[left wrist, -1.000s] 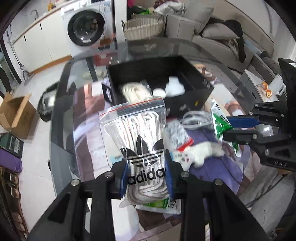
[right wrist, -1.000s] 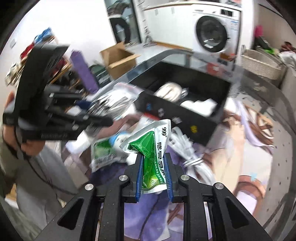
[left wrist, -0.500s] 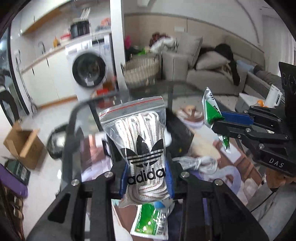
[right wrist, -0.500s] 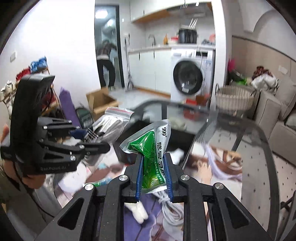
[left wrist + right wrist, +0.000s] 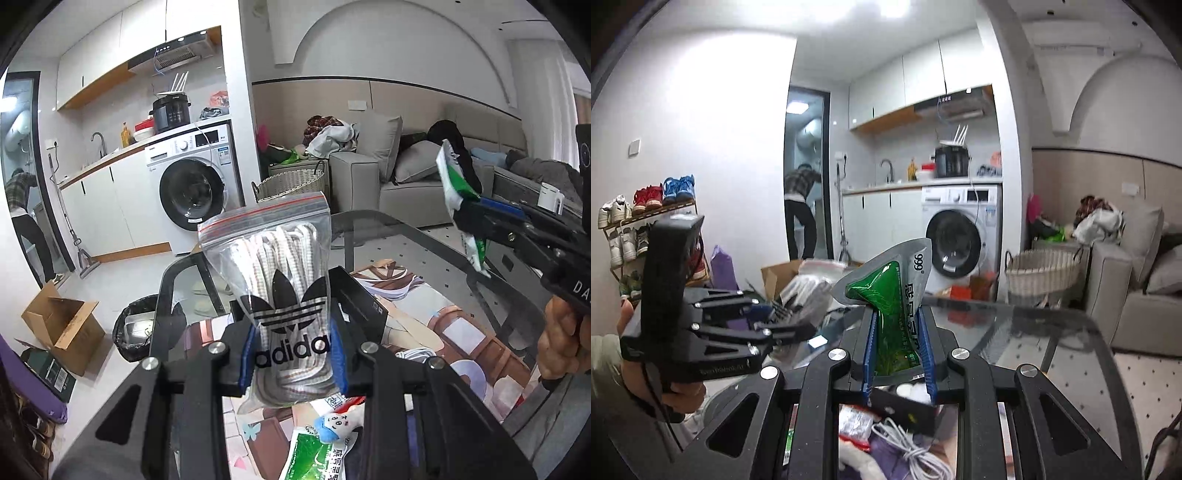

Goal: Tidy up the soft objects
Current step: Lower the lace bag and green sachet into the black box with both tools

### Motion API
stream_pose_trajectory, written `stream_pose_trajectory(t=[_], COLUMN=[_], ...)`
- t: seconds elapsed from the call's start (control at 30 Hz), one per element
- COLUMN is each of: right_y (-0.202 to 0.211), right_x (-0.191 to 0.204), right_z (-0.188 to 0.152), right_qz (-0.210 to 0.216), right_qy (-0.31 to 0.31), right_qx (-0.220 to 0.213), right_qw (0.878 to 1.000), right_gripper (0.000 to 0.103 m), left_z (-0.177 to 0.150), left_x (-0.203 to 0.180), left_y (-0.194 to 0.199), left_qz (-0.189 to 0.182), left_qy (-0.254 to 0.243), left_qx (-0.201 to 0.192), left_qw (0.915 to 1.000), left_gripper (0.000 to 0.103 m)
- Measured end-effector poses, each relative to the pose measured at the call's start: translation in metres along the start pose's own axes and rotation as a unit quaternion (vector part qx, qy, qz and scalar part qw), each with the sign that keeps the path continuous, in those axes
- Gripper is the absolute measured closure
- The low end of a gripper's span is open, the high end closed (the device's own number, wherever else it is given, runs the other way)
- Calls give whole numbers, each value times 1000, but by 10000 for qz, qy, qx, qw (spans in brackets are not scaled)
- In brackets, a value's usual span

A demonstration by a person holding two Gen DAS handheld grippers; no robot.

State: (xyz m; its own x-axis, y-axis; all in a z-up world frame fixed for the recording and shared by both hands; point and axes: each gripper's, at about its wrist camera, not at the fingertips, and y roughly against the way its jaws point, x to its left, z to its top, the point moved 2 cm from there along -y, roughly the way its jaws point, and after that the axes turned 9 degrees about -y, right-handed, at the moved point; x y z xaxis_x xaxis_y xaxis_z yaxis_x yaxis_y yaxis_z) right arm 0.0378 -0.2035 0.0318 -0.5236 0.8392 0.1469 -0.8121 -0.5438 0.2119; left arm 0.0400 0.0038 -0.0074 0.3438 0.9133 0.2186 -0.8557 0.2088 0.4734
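Left wrist view: the left gripper [image 5: 293,354] has its blue pads pressed against the lower half of a clear zip bag of white laces [image 5: 280,291], which stands upright above the fingers at centre, its red-striped seal at 12 o'clock. At 3 o'clock the right gripper [image 5: 471,218] comes in from the edge, clamping a green and silver sachet [image 5: 452,177] that sticks up past its tips; the person's hand [image 5: 557,350] grips its handle at 4 o'clock. At 6 o'clock, below the bag, another green sachet [image 5: 314,458] and a small plush toy [image 5: 330,424] lie on the glass table [image 5: 424,240]. Right wrist view: the right gripper's jaws are fully closed on the green sachet, held upright at centre. At 9 o'clock the left gripper carries the lace bag. At 6 o'clock a white cable [image 5: 916,450] lies beside a black bin [image 5: 905,406].
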Motion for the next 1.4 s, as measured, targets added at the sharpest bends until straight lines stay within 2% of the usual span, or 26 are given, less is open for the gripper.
stream_pose_trajectory(t=[0.43,0.57,0.87,1.23,1.4], right_y=[-6,-9,-38,-98,-115], right_x=[1,1,-8,-17,-12], right_z=[-1,0,19,33,30], right_qz=[86,81,-82,-301,-356], right_qy=[-177,-238,-319,-645,-630], right_qx=[260,233,105,386,594], right_qw=[9995,9994,9994,9967,9956], right_gripper=[82,82,82,82,82], left_z=[7,15,37,37,33], left_x=[-1,4,24,50,49], left_y=[-5,-12,-41,-82,-94], left_qz=[-22,-17,238,326,289], left_qy=[110,253,611,1226,1196], left_qx=[5,-46,-211,122,347], left_qw=[9999,9997,9976,9918,9918], left_gripper=[71,71,71,71,71])
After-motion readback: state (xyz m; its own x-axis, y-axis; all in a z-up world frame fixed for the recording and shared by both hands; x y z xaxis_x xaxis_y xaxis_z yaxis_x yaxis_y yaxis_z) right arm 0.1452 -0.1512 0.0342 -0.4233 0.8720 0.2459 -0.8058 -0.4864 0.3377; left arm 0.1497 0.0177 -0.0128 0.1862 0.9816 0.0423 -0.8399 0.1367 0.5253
